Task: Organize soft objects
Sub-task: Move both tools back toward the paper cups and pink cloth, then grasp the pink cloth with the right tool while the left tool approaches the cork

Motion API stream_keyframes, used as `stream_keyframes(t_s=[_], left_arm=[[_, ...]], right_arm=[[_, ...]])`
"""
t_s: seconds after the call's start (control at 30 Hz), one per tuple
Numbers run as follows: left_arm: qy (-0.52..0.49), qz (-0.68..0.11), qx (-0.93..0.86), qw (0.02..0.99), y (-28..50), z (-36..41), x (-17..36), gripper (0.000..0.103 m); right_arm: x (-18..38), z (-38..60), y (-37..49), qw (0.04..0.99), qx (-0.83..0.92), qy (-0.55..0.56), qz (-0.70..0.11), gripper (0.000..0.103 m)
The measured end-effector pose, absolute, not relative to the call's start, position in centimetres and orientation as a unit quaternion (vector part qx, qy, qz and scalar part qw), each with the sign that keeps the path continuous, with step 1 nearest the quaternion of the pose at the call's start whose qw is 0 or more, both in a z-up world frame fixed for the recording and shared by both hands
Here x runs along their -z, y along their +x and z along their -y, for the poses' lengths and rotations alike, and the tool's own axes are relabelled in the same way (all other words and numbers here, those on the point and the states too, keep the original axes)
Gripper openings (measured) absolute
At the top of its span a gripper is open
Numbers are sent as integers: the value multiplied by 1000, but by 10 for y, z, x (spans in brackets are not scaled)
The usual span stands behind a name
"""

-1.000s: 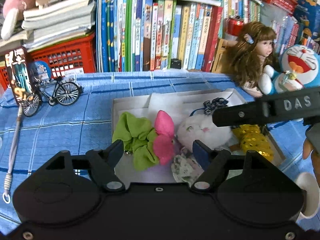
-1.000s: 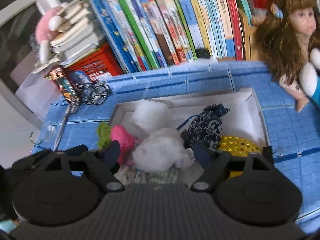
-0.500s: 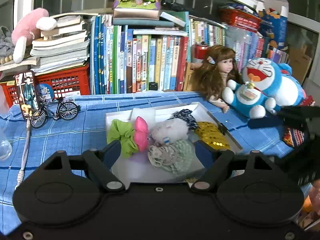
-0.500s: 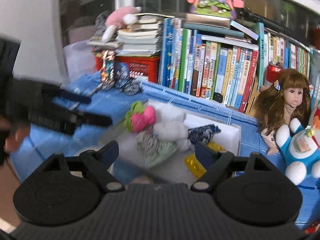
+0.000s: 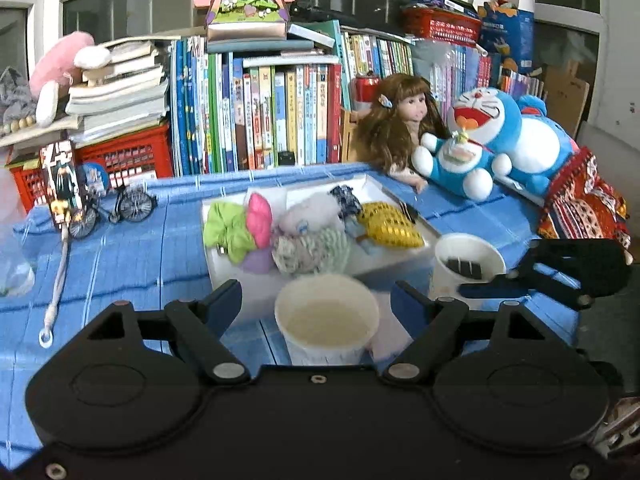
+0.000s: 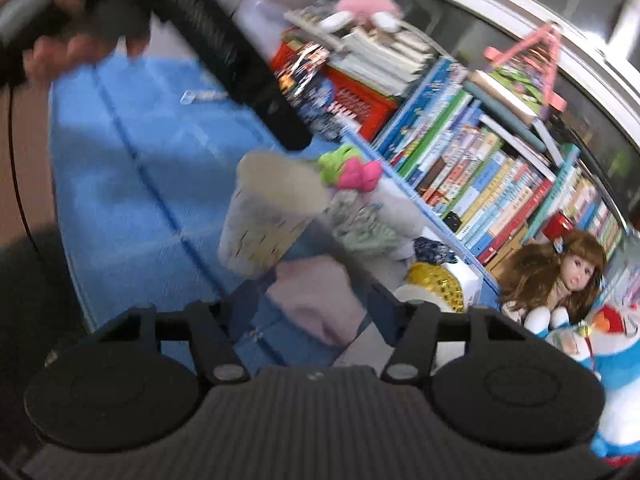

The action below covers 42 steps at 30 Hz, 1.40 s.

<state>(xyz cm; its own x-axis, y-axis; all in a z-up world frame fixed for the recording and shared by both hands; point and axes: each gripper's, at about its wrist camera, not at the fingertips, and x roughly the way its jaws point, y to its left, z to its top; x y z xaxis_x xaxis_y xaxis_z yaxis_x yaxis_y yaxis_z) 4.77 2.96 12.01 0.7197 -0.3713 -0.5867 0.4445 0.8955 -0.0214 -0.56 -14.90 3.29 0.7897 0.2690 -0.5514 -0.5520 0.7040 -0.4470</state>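
A white box (image 5: 224, 276) on the blue cloth holds soft things: a green scrunchie (image 5: 226, 230), a pink one (image 5: 259, 220), a white plush (image 5: 308, 214), a pale knitted piece (image 5: 310, 248), a dark patterned pouch (image 5: 346, 198) and a gold sequin piece (image 5: 390, 226). My left gripper (image 5: 316, 300) is open and empty, pulled back from the box, above a paper cup (image 5: 326, 320). My right gripper (image 6: 306, 306) is open and empty, tilted, off to the box's right; it shows in the left wrist view (image 5: 560, 268). The scrunchies (image 6: 348, 170) also show in the right wrist view.
A second cup (image 5: 468, 264) with dark pieces stands right of the box. A doll (image 5: 400, 128) and blue plush toys (image 5: 500, 140) sit at the back right. Books (image 5: 260, 112), red crates (image 5: 124, 156) and a toy bicycle (image 5: 112, 212) line the back and left.
Both grippers have drawn back from the box, open and empty. The right gripper has swung to the right and tilted. The cups have come into view.
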Motion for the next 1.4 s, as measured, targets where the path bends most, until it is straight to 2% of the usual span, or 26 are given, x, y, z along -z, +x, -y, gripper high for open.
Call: stream_keyframes(t_s=[0.2,0.4,0.43,0.47,0.53,0.67,0.9,0.97,1.27,1.33,1.4], left_arm=[[47,-323,230,917,28,-36,-108,78],[48,-316,245,915,14,-37,-109,72],[46,-316,248,915,12,-37,-109,72],[42,-315,251,914,11,-37,-110,72],[40,-315,256,913,8,-37,-111,71],[42,-314,263,911,5,-32,-109,64],[30,-314,258,913,4,-25,-103,49],[29,-311,257,915,1,-20,-99,48],[49,-276,219,935,-17,30,-60,39],[56,-274,207,937,-16,43,-49,31],[63,-274,195,940,-14,54,-38,30]], right_arm=[[2,132,14,875,-213,-369,-229,72],[17,120,31,864,-215,-396,-225,65],[18,118,32,862,-215,-401,-223,54],[19,116,31,861,-213,-405,-221,50],[20,115,28,863,-204,-411,-210,27],[11,120,20,876,-206,-384,-209,11],[5,130,-17,876,-229,-376,-198,11],[2,134,-27,877,-235,-367,-200,11],[-5,182,-57,915,-181,-276,-231,11],[-8,199,-60,927,-155,-246,-238,11],[-11,215,-59,936,-131,-214,-247,11]])
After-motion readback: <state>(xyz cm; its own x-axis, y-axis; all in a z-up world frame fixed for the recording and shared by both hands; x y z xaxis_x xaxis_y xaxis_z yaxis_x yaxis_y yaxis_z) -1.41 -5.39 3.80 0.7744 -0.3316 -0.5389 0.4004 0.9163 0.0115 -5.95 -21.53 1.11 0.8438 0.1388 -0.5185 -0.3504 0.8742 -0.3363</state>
